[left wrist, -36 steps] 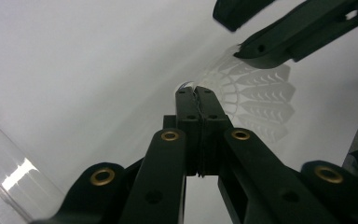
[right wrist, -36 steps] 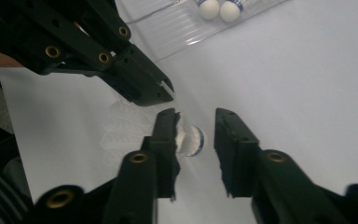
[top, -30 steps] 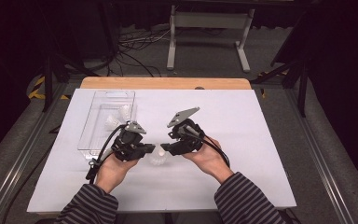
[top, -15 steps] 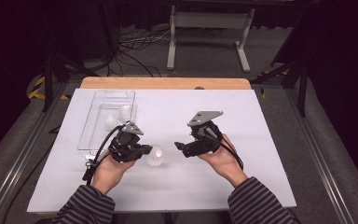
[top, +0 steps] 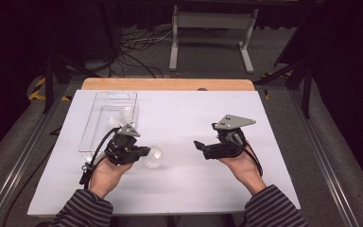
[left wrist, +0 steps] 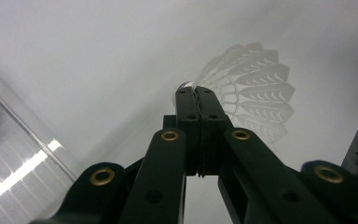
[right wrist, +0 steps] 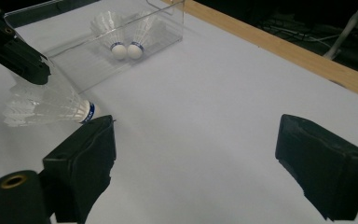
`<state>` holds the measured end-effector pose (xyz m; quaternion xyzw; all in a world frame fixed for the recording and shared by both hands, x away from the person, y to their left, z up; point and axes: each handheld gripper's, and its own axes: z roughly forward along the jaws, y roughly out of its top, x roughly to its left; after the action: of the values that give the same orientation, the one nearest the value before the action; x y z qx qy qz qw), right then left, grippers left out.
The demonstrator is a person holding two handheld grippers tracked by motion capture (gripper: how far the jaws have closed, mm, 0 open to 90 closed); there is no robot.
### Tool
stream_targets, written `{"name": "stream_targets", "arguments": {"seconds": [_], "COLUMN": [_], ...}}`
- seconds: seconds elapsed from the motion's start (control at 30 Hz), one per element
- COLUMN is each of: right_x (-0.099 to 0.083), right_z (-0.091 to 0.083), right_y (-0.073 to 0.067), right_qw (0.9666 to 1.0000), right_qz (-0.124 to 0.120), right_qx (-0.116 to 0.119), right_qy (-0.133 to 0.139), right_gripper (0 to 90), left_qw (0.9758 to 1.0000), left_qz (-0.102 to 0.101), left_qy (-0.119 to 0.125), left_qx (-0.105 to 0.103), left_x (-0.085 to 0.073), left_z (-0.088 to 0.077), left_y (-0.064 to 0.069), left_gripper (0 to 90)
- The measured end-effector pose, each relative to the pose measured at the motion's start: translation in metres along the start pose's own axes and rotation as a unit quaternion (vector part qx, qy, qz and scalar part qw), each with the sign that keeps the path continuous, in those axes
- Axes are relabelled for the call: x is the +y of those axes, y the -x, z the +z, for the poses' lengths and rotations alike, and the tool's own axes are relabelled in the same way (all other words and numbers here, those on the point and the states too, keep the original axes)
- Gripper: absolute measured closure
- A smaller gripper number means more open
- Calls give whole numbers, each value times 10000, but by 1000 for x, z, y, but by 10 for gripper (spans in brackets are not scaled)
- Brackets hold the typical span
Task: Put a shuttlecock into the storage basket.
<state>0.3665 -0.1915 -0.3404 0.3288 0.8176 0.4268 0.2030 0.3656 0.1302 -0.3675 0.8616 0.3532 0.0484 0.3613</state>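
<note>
1. My left claw (top: 144, 152) is clamped shut on the feather rim of a white shuttlecock (top: 154, 157), holding it just over the desk (top: 194, 118) near the middle of the near-left part of the sheet.
2. In the left gripper view the two jaws meet tight, with the shuttlecock (left wrist: 249, 100) fanned out past their tips, its skirt toward the upper right.
3. My right claw (top: 199, 145) stands wide open with nothing between the jaws; they have just been opening. It points left toward the shuttlecock and sits well apart from it, over the right half of the desk.
4. In the right gripper view the held shuttlecock (right wrist: 46, 107) lies on its side, cork tip with a blue band pointing toward my left-hand jaw, with the left claw (right wrist: 39, 74) gripping its feathers.
5. Behind the left claw, toward the far-left corner of the desk, stands a clear plastic box (top: 94, 127).
6. Two more shuttlecocks (right wrist: 121, 35) lie inside the box, corks side by side and touching.
7. A wooden strip (top: 170, 84) runs along the far edge of the desk.
</note>
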Motion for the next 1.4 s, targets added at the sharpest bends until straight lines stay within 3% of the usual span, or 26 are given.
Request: {"name": "stream_targets", "arguments": {"seconds": [0.6, 1.0, 1.4], "right_x": [-45, -77, -105], "right_z": [-30, -41, -53], "right_y": [11, 19, 29], "right_qw": [9980, 9973, 9933], "right_qz": [-55, 188, 441], "right_qx": [-17, -94, -417], "right_qy": [623, 710, 985], "right_gripper": [104, 101, 102], "left_qw": [9998, 9996, 9994], "left_qz": [-84, -121, -187], "left_qy": [137, 155, 205], "left_qx": [123, 193, 210], "left_x": [-8, -14, -17], "left_z": [-13, -18, -22], "left_y": [-5, -9, -12], "left_gripper": [898, 898, 899]}}
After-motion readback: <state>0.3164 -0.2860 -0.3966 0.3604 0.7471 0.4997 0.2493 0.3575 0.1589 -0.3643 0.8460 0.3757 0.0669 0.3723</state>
